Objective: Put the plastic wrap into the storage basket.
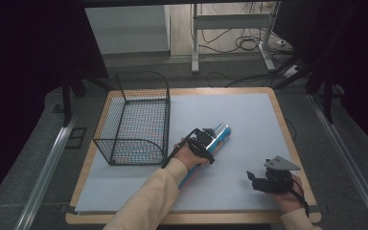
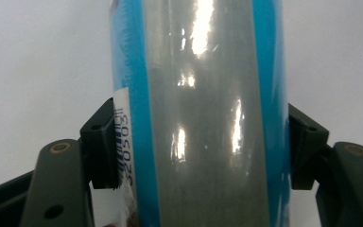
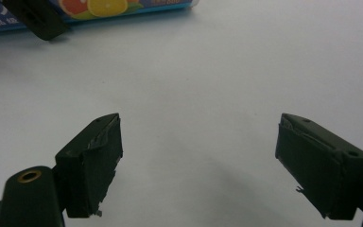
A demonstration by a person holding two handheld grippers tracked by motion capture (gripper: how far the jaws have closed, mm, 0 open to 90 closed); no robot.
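While clamped on tube [image 2: 203, 118]: left gripper [image 2: 198, 146]; right gripper [image 3: 198, 165] agape.

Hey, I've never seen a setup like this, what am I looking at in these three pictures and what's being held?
A person at a table holds a hand-operated gripper in each hand; no robot arm is involved. The high view looks down from above. The other two come from cameras riding on each gripper. On the white table top stands a black wire basket. The left gripper is clamped around a blue and silver tube-shaped package, printed with fruit. The right gripper is open above bare table, holding nothing.
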